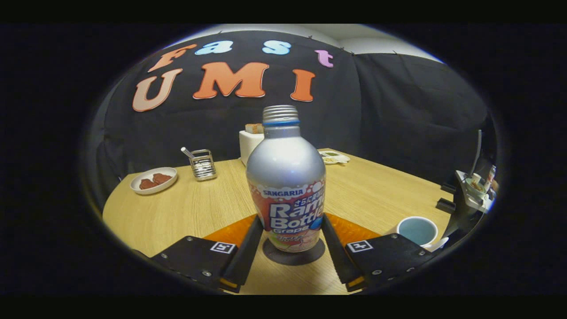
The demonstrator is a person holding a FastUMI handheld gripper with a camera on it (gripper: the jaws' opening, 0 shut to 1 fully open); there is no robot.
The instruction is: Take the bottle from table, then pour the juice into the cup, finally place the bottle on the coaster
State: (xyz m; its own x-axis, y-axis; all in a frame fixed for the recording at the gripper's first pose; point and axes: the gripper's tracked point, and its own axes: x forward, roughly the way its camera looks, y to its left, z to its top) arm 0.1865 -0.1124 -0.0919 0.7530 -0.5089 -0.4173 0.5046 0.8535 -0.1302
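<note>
two fingers (254, 239) flank the bottle (286, 186) at frame centre, apparently touching its sides; a firm grip i cannot tell. it stands on the dark coaster (293, 256). open straight apart, keep it upright. cup (417, 231) sits lower right.

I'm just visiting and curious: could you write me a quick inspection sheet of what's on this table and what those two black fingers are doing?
Surface: round wooden table, orange mat under the coaster.
Job's things: silver bottle, uncapped, upright on dark coaster; blue-lined cup beyond the right finger.
Clutter: plate with brown pieces, wire holder, white box, small dish.
Gripper: fingers flank the bottle's base; contact cannot be told.
Cables: nothing seen.
Surroundings: black cloth wall; a stand with equipment beside the table.
</note>
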